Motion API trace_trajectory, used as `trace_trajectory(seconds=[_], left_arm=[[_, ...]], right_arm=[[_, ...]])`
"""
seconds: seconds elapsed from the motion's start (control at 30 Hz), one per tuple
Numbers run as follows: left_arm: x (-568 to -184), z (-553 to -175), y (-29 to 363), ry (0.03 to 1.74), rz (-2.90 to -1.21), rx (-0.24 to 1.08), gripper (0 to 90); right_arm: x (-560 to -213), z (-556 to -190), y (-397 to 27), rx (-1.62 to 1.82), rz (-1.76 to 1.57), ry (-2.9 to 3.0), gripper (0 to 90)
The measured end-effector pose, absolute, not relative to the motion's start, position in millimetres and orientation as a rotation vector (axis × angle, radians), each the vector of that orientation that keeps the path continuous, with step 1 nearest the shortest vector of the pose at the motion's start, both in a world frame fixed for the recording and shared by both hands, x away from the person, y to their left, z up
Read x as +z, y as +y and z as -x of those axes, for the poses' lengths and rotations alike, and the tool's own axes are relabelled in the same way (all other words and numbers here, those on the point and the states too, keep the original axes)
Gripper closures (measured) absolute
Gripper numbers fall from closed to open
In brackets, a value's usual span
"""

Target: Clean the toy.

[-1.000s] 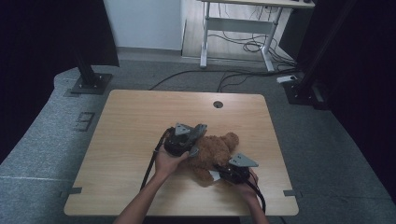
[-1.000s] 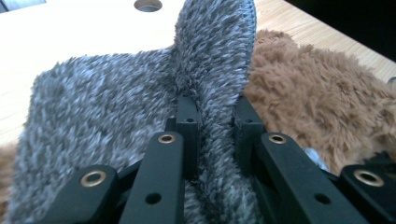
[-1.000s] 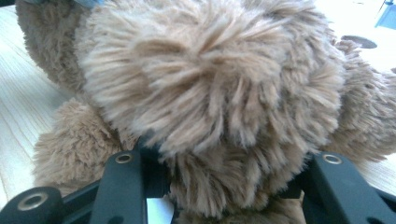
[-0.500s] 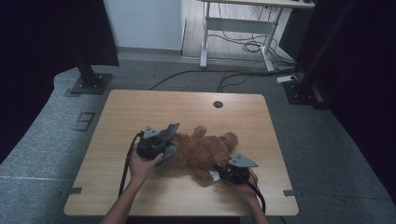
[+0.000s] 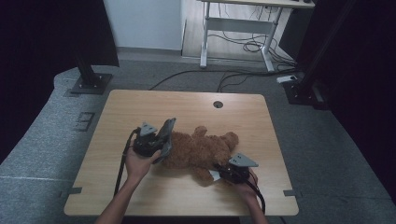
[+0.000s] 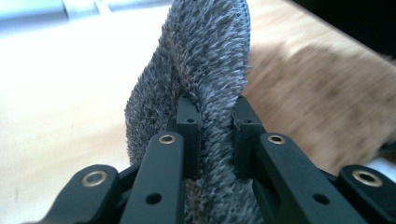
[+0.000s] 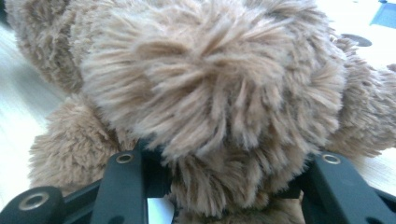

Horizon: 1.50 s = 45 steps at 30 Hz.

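Lying on its side near the front middle of the desk (image 5: 116, 112), the brown bear (image 5: 198, 151) stretches from the left gripper (image 5: 156, 142) to the right gripper (image 5: 224, 173), with one rounded end toward the desk's right half. A grey furry piece (image 6: 205, 70) stands up at the bear's left end, and the left gripper's jaws are pinched tight on it, the fur bulging out above and below the black tips; in the high view this grey piece (image 5: 166, 135) rises at a slant just above the left hand (image 5: 140, 163). At the bear's near right end the right gripper's jaws stand partly apart and press into a thick tuft of brown fur (image 7: 219, 116), clamping it between them. A small white tag (image 5: 214, 175) shows beside that gripper. Both forearms enter from the desk's front edge.
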<state>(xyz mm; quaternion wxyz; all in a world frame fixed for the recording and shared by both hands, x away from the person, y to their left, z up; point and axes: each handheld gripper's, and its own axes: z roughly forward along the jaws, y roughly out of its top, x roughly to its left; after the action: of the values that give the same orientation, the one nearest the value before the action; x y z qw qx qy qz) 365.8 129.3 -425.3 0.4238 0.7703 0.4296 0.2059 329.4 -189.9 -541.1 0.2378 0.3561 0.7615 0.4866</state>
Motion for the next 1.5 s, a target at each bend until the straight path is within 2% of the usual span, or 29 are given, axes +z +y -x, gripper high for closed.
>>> trace_trajectory(seconds=[0.1, 0.23, 0.53, 0.63, 0.73, 0.87, 0.93, 1.1, 1.37, 1.5], left_arm=[[-418, -379, 102, 1.043, -1.952, 0.477, 77.0], [-438, -404, 78, 1.087, -1.982, 0.398, 76.8], [-460, -418, 79, 1.115, -1.946, 0.365, 77.1], [-466, -410, 83, 1.103, -1.935, 0.348, 77.4], [-470, -397, 87, 1.074, -1.929, 0.35, 77.8], [-477, -378, 91, 1.036, -1.907, 0.36, 77.9], [-481, -369, 94, 1.018, -1.894, 0.368, 78.0], [-487, -355, 99, 1.011, -1.856, 0.358, 78.1], [-493, -345, 101, 1.0, -1.823, 0.354, 78.2], [-496, -340, 101, 0.995, -1.809, 0.342, 78.1]], right_arm=[[-541, -332, -188, 1.32, -0.973, 2.076, 51.1], [-541, -338, -187, 1.299, -0.97, 2.057, 51.6], [-541, -357, -183, 1.246, -0.961, 2.032, 51.2], [-540, -352, -183, 1.248, -0.951, 2.042, 44.6], [-538, -345, -188, 1.277, -0.961, 2.064, 32.1], [-531, -334, -202, 1.377, -1.024, 2.066, 25.1], [-524, -329, -211, 1.427, -1.049, 2.024, 24.4], [-509, -337, -213, 1.44, -1.119, 2.037, 14.3], [-490, -363, -197, 1.471, -1.161, 2.084, 11.2], [-496, -376, -191, 1.438, -1.228, 2.175, 10.2]])
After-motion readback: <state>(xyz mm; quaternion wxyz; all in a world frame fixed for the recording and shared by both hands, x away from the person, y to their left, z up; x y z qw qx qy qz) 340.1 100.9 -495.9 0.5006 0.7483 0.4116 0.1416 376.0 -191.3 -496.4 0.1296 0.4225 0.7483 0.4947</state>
